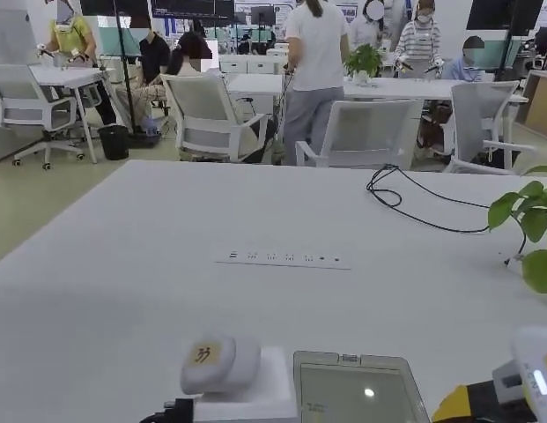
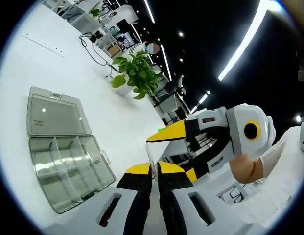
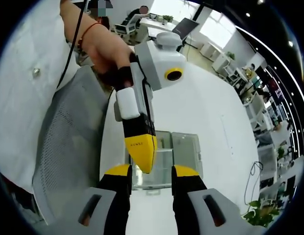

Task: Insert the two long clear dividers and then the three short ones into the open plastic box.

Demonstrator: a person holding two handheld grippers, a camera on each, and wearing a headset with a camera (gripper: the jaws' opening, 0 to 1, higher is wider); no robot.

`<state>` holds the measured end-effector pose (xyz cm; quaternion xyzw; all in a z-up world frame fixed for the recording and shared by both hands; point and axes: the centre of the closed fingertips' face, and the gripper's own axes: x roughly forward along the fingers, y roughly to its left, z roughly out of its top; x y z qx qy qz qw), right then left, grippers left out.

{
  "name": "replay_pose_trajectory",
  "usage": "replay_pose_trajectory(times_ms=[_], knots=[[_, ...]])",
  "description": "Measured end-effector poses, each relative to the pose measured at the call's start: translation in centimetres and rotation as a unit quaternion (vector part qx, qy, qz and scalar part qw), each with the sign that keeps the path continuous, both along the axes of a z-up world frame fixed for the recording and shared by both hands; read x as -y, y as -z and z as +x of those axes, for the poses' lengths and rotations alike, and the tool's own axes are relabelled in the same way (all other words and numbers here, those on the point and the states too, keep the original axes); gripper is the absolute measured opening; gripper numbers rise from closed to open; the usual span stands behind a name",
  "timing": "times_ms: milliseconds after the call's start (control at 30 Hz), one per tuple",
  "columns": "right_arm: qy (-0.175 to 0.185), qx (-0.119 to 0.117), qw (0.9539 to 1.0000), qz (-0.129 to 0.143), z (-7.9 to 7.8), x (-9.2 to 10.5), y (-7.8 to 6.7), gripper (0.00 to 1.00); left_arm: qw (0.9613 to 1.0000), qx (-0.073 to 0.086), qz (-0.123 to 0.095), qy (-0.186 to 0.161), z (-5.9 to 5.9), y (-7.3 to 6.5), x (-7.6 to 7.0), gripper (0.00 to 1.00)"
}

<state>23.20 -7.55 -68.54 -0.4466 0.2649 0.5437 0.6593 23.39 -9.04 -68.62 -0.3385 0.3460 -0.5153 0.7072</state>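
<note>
Gleaming rectangular clear-plastic box (image 2: 56, 116), seemingly partitioned.

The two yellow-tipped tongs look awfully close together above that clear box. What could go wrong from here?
1. The left tongs sit closed with their tip between the open jaws of the right tongs; a small slip could knock them together, and anything passed between them might drop.
2. The box lies loose on the white table, its lid flat open; a downward push could slide it.
3. Its inner walls are clear and faint, so a slot is easily missed.
</note>
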Motion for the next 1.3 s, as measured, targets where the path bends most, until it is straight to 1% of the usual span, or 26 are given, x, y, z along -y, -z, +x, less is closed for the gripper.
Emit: replay_pose_trajectory(times_ms=[133, 233, 333, 500, 533, 567, 600, 700, 733, 767, 800, 833, 867, 900, 933, 967, 1000, 1033, 1067, 1100, 1133, 1167, 1200, 1233, 1267, 1300], knots=[[-0.001, 0.0, 1.0, -0.001, -0.1, 0.0, 0.0, 0.33, 1.0, -0.003, -0.001, -0.001, -0.1, 0.1, 0.0, 0.0], [-0.004, 0.002, 1.0, -0.002, -0.1, 0.0, 0.0, 0.33, 0.9999, -0.012, -0.003, -0.003, -0.1, 0.1, 0.0, 0.0], [-0.004, 0.002, 1.0, -0.001, -0.2, 0.0, 0.0, 0.33, 0.9999, -0.015, -0.005, -0.005, -0.1, 0.1, -0.1, 0.0], [-0.003, 0.005, 1.0, -0.001, -0.1, 0.0, -0.1, 0.34, 0.9999, -0.015, -0.003, -0.009, 0.0, 0.2, -0.1, 0.0], [-0.002, 0.004, 1.0, 0.0, -0.1, 0.0, -0.2, 0.34, 1.0, -0.001, -0.002, -0.008, 0.1, 0.1, -0.1, 0.0], [-0.002, 0.004, 1.0, 0.003, 0.0, -0.1, -0.3, 0.34, 1.0, -0.006, -0.003, -0.007, 0.0, 0.1, -0.1, 0.0], [-0.001, 0.004, 1.0, 0.004, 0.0, -0.1, -0.4, 0.34, 1.0, -0.006, -0.003, -0.006, 0.0, 0.0, -0.1, 0.0], [-0.001, 0.0, 0.9999, 0.012, 0.0, 0.0, -0.8, 0.35, 0.9998, 0.018, 0.011, -0.001, 0.1, 0.2, -0.2, 0.0], [0.001, -0.005, 0.9998, 0.017, 0.0, 0.2, -1.0, 0.35, 0.9993, 0.032, 0.016, 0.005, 0.0, 0.2, -0.3, 0.0], [0.003, -0.009, 0.9997, 0.023, 0.1, 0.2, -1.2, 0.35, 0.9985, 0.048, 0.024, 0.011, -0.1, 0.2, -0.4, 0.0], [0.008, -0.02, 0.9991, 0.035, 0.1, 0.3, -1.5, 0.35, 0.9964, 0.075, 0.034, 0.02, -0.2, 0.2, -0.4, 0.0], [0.009, -0.028, 0.9986, 0.043, 0.1, 0.3, -1.6, 0.35, 0.9949, 0.089, 0.039, 0.025, -0.3, 0.1, -0.4, 0.0], [0.01, -0.043, 0.9975, 0.055, 0.0, 0.3, -2.0, 0.34, 0.9924, 0.11, 0.044, 0.035, -0.5, 0.0, -0.5, 0.0], [0.012, -0.053, 0.9965, 0.063, 0.1, 0.3, -2.2, 0.34, 0.9901, 0.126, 0.047, 0.041, -0.6, -0.1, -0.5, 0.0], [0.014, -0.059, 0.9956, 0.071, 0.2, 0.4, -2.5, 0.33, 0.987, 0.146, 0.05, 0.047, -0.7, -0.2, -0.5, 0.0], [0.015, -0.072, 0.9941, 0.079, 0.3, 0.6, -2.7, 0.32, 0.9827, 0.167, 0.057, 0.055, -0.9, -0.2, -0.5, 0.0], [0.013, -0.08, 0.9932, 0.084, 0.3, 0.7, -2.9, 0.31, 0.9798, 0.18, 0.064, 0.061, -1.0, -0.1, -0.5, 0.0], [0.013, -0.094, 0.9912, 0.092, 0.3, 0.8, -3.2, 0.3, 0.976, 0.193, 0.069, 0.072, -1.4, 0.0, -0.6, 0.0], [0.012, -0.107, 0.9891, 0.1, 0.2, 0.8, -3.5, 0.28, 0.9733, 0.205, 0.068, 0.077, -1.5, -0.1, -0.5, 0.0], [0.01, -0.129, 0.9851, 0.113, -0.1, 0.6, -3.8, 0.28, 0.9669, 0.229, 0.071, 0.087, -1.8, -0.2, -0.6, 0.0], [0.004, -0.144, 0.9821, 0.121, -0.4, 0.6, -4.1, 0.27, 0.9626, 0.244, 0.074, 0.093, -1.9, -0.3, -0.6, 0.0], [-0.003, -0.159, 0.9791, 0.126, -0.8, 0.5, -4.2, 0.25, 0.9591, 0.255, 0.073, 0.098, -2.0, -0.4, -0.6, 0.0], [-0.009, -0.18, 0.9749, 0.13, -1.2, 0.4, -4.3, 0.24, 0.9552, 0.268, 0.071, 0.104, -2.3, -0.6, -0.6, 0.0], [-0.011, -0.19, 0.9731, 0.13, -1.4, 0.3, -4.3, 0.24, 0.9523, 0.277, 0.069, 0.107, -2.4, -0.8, -0.6, 0.0], [-0.015, -0.201, 0.9708, 0.13, -1.6, 0.3, -4.2, 0.23, 0.9475, 0.292, 0.066, 0.112, -2.5, -0.9, -0.6, 0.0], [-0.019, -0.209, 0.969, 0.13, -1.8, 0.1, -4.1, 0.23, 0.9459, 0.297, 0.066, 0.114, -2.6, -1.0, -0.6, 0.0]])
